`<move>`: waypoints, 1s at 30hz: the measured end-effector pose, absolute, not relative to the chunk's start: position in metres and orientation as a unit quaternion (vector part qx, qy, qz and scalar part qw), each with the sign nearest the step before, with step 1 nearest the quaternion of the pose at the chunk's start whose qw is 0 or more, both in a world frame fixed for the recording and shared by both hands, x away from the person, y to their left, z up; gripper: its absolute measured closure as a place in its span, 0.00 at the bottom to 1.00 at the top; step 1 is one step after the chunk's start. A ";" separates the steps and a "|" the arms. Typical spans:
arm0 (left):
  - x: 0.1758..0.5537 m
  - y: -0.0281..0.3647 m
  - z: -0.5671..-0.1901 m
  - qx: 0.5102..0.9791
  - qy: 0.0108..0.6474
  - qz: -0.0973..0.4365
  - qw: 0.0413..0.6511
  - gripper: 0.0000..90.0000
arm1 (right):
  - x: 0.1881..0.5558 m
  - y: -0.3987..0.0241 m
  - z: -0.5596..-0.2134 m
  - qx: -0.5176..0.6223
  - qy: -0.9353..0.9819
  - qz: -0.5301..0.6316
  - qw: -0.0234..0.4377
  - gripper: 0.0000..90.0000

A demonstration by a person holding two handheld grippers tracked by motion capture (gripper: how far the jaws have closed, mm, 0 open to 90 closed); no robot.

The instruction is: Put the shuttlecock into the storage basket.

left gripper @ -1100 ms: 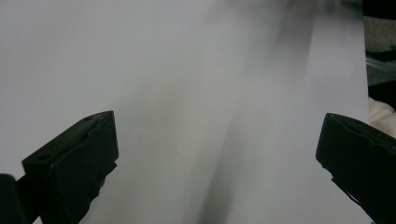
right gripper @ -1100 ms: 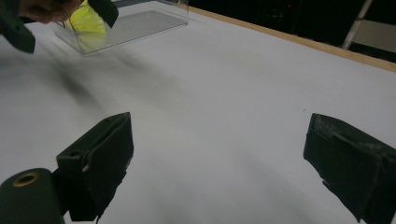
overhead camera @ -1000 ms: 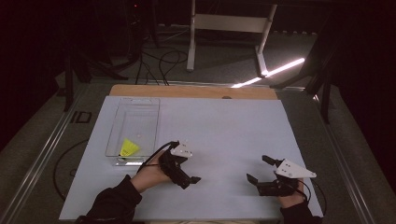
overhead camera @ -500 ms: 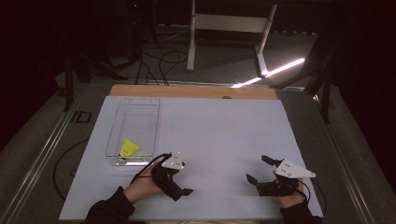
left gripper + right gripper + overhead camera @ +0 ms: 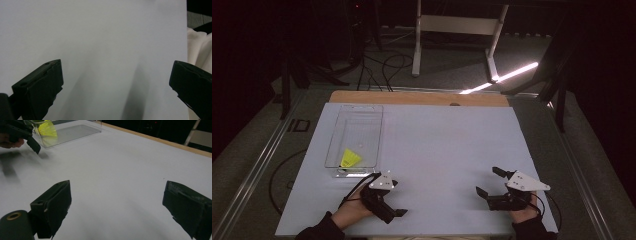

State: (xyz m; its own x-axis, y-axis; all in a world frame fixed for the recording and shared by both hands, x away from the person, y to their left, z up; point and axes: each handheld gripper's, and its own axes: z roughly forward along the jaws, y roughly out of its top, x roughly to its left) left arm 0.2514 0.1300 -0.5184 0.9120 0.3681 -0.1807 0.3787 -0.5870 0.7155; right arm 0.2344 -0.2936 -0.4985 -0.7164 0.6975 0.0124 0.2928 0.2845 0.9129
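Grippers rest apart on the white table: the left gripper and the right gripper both have jaws spread wide, holding nothing. A yellow object lies inside the clear tray, near the left gripper.

The right hand-held gripper held its black jaws wide apart over the bare white table. Far left sat a clear tray (something yellow inside), the other hand-held gripper beside it.
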 end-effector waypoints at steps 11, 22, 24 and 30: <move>0.244 0.156 -0.523 0.882 0.233 0.024 0.409 0.00 | 0.234 -0.293 -0.498 0.318 0.777 0.505 0.200 0.09; 0.239 0.179 -0.522 0.870 0.263 0.046 0.415 0.00 | 0.234 -0.293 -0.499 0.318 0.777 0.505 0.200 0.09; 0.238 0.183 -0.521 0.866 0.267 0.047 0.421 0.00 | 0.234 -0.293 -0.499 0.318 0.777 0.505 0.199 0.09; 0.237 0.189 -0.522 0.860 0.278 0.056 0.424 0.00 | 0.234 -0.293 -0.499 0.318 0.777 0.505 0.200 0.09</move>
